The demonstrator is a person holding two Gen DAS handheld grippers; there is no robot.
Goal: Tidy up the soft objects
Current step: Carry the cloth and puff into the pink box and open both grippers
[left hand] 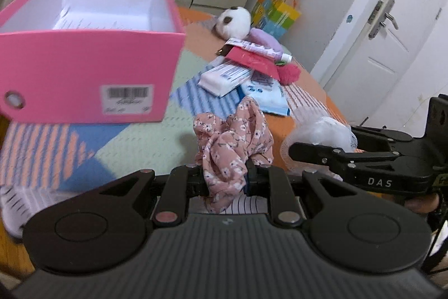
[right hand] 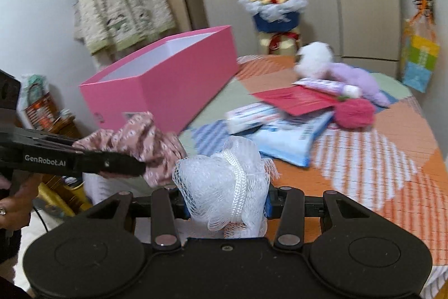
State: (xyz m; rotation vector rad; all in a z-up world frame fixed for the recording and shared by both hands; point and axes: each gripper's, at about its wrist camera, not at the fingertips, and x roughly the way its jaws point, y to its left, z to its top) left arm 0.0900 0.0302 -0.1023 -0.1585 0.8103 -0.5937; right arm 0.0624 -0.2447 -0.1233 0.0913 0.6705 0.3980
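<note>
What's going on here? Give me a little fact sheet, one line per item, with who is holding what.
left hand-held gripper: shut on the pink floral scrunchie, lifted off the table
right hand-held gripper: shut on the white mesh bath pouf, also lifted
pink box: open, no lid, white inside, nothing seen in it
table: patchwork cloth cover
still on table: panda plush, red pom-pom, red envelope, tube, tissue packs

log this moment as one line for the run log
left gripper: shut on floral scrunchie | right gripper: shut on white mesh pouf | pink box: open, looks empty | both held above the table
</note>
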